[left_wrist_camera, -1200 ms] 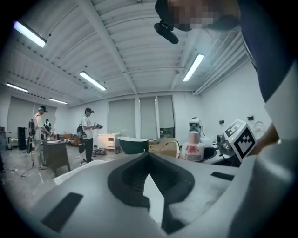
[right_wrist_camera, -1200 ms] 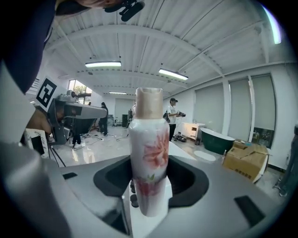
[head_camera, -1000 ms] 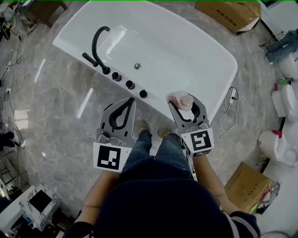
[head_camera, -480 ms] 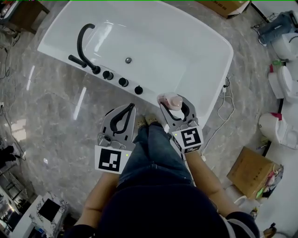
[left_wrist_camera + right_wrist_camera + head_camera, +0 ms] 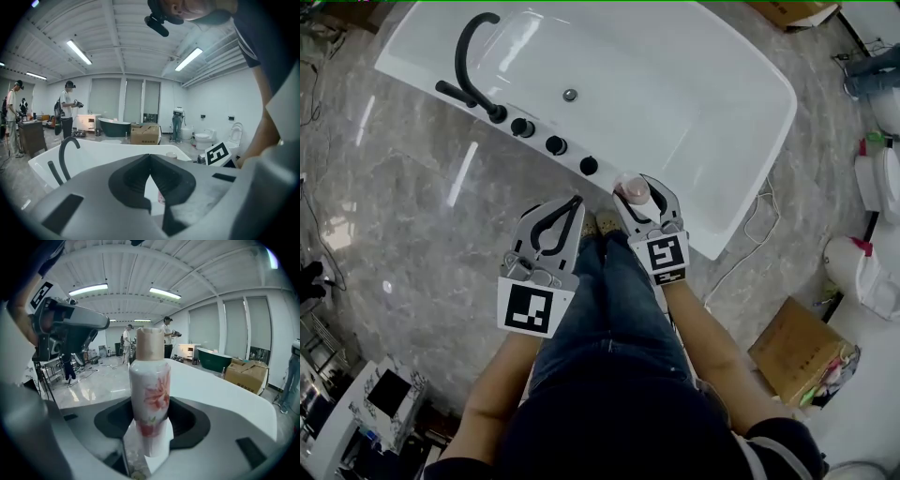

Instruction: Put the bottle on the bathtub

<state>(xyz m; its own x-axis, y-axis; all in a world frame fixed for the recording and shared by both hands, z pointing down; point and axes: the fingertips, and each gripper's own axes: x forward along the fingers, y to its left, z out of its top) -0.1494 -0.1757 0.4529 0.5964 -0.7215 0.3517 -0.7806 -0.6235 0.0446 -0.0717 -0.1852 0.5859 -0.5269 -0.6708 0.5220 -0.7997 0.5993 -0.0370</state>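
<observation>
Both bare forearms reach forward from the body, the left forearm (image 5: 502, 375) at the left and the right forearm (image 5: 705, 349) at the right. The grey two-jaw left tongs (image 5: 573, 201) point away to the far side with their jaws pressed together at the tips and nothing between them. The grey two-jaw right tongs (image 5: 636, 190) sit just to the right and slightly farther out, their jaws clamped on an upright white bottle with a pink flower print (image 5: 149, 394). Each carries its black-and-white marker cube (image 5: 530, 308) at the near end.
</observation>
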